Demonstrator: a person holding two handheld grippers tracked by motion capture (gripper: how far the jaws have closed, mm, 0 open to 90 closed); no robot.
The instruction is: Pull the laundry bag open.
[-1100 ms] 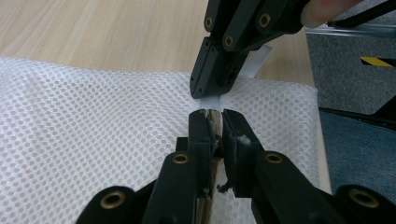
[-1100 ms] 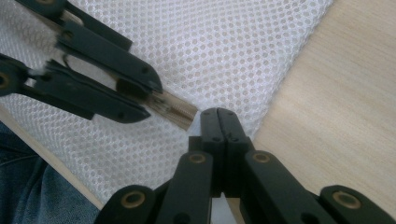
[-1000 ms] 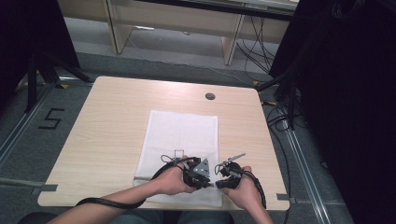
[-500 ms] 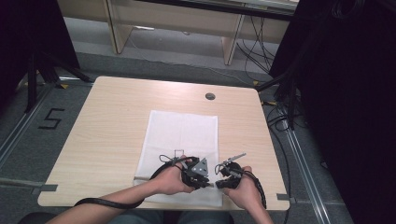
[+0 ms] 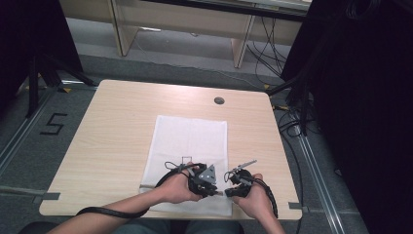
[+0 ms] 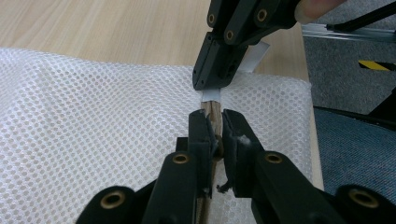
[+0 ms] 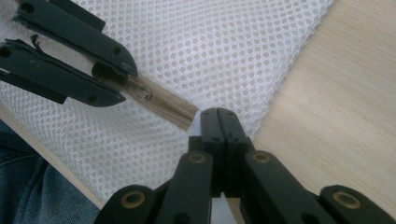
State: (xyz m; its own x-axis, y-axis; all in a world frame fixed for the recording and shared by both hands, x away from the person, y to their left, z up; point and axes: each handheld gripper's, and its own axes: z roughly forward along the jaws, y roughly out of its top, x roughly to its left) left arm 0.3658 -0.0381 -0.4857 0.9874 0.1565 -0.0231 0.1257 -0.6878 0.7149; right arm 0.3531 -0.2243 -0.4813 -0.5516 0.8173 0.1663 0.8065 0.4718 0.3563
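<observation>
Black jaws of the left gripper (image 6: 214,135) are kept clamped on the brown zipper (image 7: 163,105) of the white mesh bag (image 5: 191,141), the right gripper (image 7: 218,122) stays pinched shut at the zipper's end, and nothing has shifted, so pulling seems not yet begun.

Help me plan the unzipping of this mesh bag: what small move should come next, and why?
Probably draw the left tongs along the zipper, away from the right tongs. The left pair is clamped on the zipper, seemingly at its pull, while the right pair pinches the bag's corner at the zipper's end, anchoring it.
</observation>
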